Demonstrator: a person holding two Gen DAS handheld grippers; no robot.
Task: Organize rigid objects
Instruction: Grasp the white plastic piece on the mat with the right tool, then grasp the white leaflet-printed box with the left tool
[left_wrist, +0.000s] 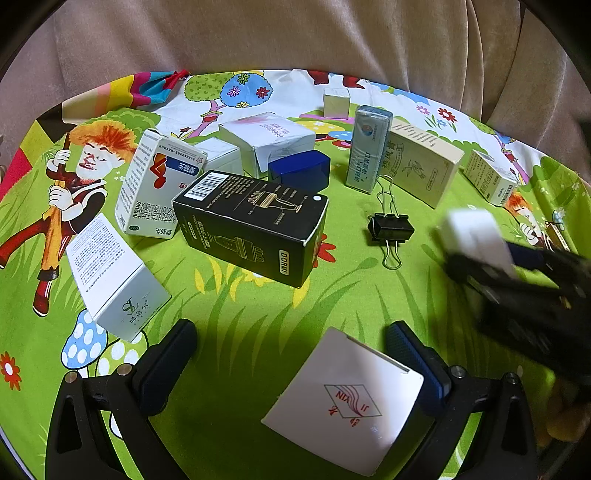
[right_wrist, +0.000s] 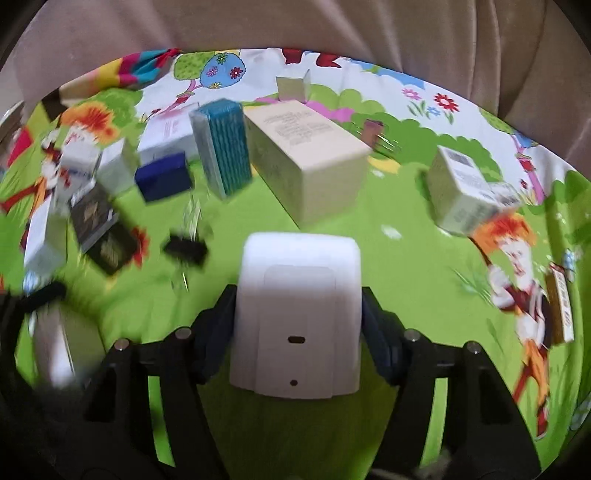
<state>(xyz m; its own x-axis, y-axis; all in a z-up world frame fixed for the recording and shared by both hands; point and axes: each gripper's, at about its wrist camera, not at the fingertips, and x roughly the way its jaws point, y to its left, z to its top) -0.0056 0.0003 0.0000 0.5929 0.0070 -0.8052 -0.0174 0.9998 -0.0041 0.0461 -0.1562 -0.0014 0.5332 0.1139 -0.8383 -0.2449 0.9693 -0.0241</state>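
My right gripper (right_wrist: 297, 314) is shut on a white rounded plastic case (right_wrist: 299, 317), held above the green cartoon cloth (right_wrist: 406, 258). In the left wrist view that same gripper (left_wrist: 480, 258) appears blurred at the right with the white case (left_wrist: 472, 232). My left gripper (left_wrist: 293, 350) stands wide open low over the cloth. A flat white box with a red logo (left_wrist: 343, 402) lies between its fingers, close against the right finger (left_wrist: 410, 350) and far from the left one.
Boxes crowd the cloth: a black box (left_wrist: 255, 225), a red-and-white medicine box (left_wrist: 155, 184), a white box (left_wrist: 110, 277), a blue box (left_wrist: 301, 170), a teal box (left_wrist: 367, 147), a beige box (left_wrist: 421, 162). A black binder clip (left_wrist: 391, 229) lies mid-cloth. Beige cushions rise behind.
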